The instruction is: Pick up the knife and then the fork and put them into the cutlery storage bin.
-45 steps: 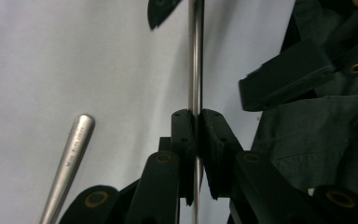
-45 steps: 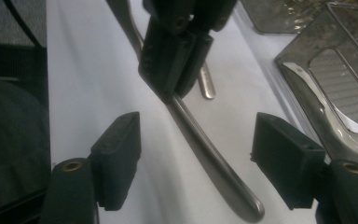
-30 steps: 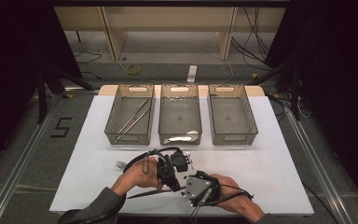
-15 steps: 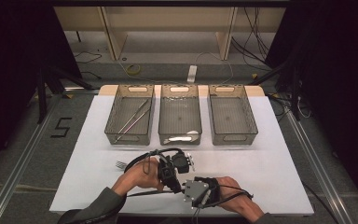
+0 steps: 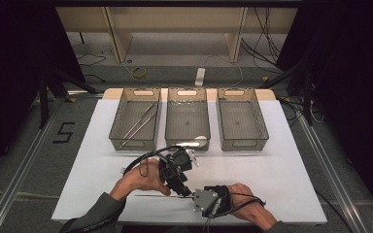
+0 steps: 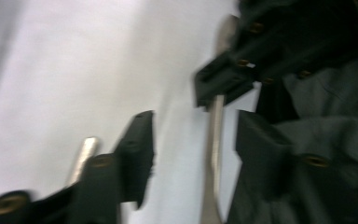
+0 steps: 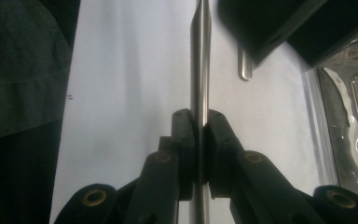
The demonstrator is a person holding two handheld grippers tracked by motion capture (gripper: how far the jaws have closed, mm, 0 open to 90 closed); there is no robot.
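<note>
My right gripper (image 7: 199, 154) is closed tight on the thin metal rod (image 7: 199, 70), which lies level just above the white table (image 5: 281, 174) in front of the trays. My left gripper (image 6: 191, 140) has just been opening; the rod stands between its jaws, and through the blur it seems that they do not press it.

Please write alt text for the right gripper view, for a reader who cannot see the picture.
The right gripper has its two black jaws closed on a thin metal rod that runs straight up the picture. Under it lies a white table surface, and a clear plastic bin shows at the right edge.
</note>
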